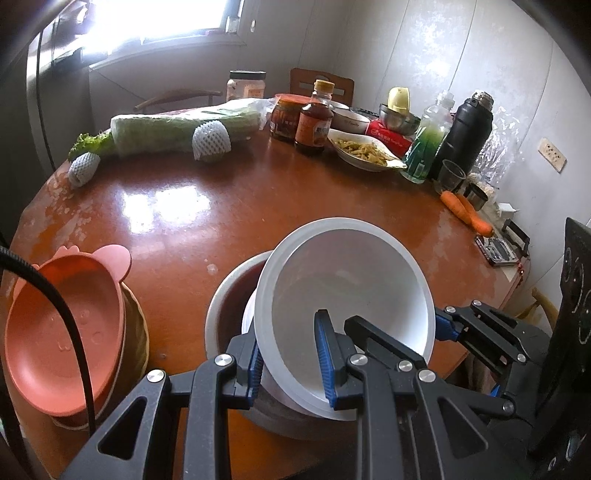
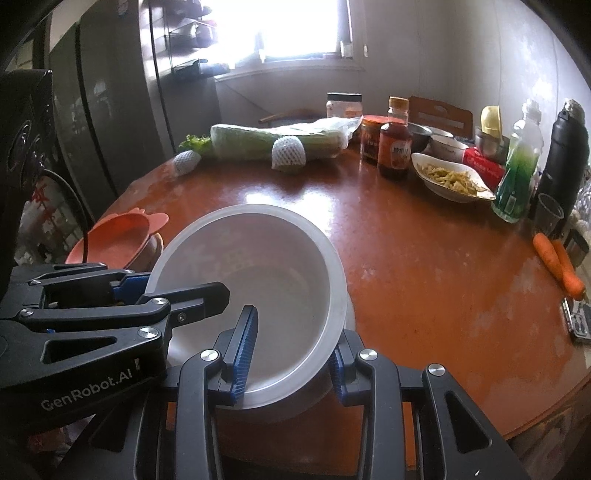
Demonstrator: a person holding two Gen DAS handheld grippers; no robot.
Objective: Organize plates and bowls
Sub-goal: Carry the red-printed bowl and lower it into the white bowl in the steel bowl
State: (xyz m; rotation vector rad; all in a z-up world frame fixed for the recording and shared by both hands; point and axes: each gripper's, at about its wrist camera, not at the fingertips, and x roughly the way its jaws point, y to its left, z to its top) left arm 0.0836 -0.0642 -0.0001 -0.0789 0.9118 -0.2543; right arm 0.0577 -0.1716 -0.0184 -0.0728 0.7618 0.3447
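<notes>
Left gripper (image 1: 291,360): jaws clamped on the near-left rim of the white bowl (image 1: 347,295).
Right gripper (image 2: 291,358): jaws pinching the same bowl's rim from the other side.
White bowl: tilted, held over a grey bowl (image 1: 225,306) standing on the surface (image 1: 184,206).
Pink plates (image 1: 62,325): stacked at the surface's left edge.

Daylight floods in from the blown-out far window (image 1: 155,18), leaving bright glare patches on the glossy table (image 1: 162,206). Both fisheye views bend strongly, with dark vignetted corners and soft detail.
</notes>
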